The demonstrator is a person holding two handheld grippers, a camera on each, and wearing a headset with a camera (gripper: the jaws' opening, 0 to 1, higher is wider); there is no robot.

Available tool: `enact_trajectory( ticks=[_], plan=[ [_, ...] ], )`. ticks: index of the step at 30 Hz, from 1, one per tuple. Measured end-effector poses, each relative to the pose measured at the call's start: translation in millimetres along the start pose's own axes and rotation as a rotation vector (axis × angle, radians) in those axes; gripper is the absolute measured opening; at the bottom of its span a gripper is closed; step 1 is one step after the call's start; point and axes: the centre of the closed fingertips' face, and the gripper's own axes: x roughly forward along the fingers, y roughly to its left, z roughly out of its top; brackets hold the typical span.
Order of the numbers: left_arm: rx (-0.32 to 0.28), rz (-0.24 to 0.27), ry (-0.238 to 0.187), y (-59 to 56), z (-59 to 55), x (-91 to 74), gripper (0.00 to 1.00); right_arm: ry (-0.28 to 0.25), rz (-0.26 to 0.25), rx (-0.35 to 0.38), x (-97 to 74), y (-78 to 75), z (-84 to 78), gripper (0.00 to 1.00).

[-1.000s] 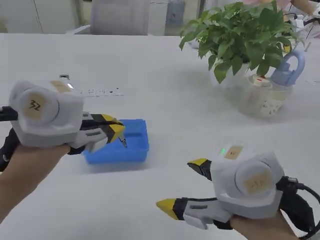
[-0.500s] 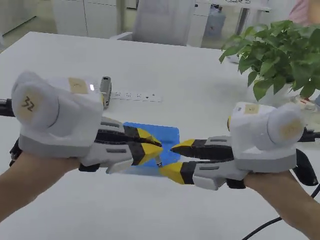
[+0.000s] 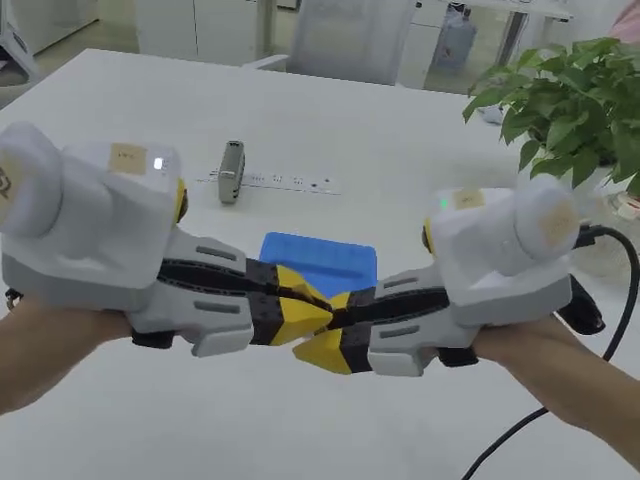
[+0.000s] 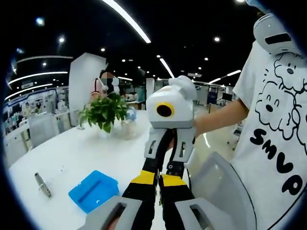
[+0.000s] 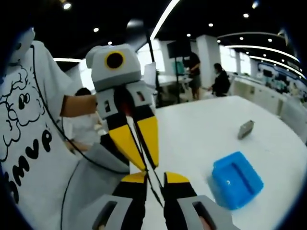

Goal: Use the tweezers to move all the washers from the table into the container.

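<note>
- Head view: my left gripper (image 3: pixel 318 312) and right gripper (image 3: pixel 334 328) meet tip to tip, held above the white table (image 3: pixel 400 170), left coming in from 9 o'clock and right from 3 o'clock.
- Left jaws: closed to a sliver. In the right gripper view the yellow tips converge on the tweezers (image 5: pixel 149 177), a thin dark line gripped between them.
- Right jaws: parted by a narrow gap. The tweezers run down into that gap, but I cannot tell whether either pad touches them.
- Tweezers in the head view: hidden behind the yellow jaw tips.
- Blue container (image 3: pixel 320 262): sits on the table at 12 o'clock from the meeting tips, just behind them, with its near edge covered by the jaws. What lies inside I cannot make out.
- Power strip (image 3: pixel 285 182): lies flat at 11 o'clock from the container, with a small grey block (image 3: pixel 232 170) at its left end.
- Potted plant (image 3: pixel 570 100): stands at 2 o'clock from the container, well apart from it.
</note>
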Motion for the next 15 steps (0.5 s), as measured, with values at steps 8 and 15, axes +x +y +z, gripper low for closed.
enact_trajectory(
  ticks=[8,15],
  plan=[
    [-0.023,0.002,-0.017,-6.9,-7.0,-5.6,0.0,0.05,0.066,-0.048,5.8,12.2,-4.2,0.06],
    [-0.148,0.156,-0.067,3.2,-19.2,-18.6,0.09,0.174,0.08,-0.127,13.2,8.0,-15.0,0.03]
  ],
)
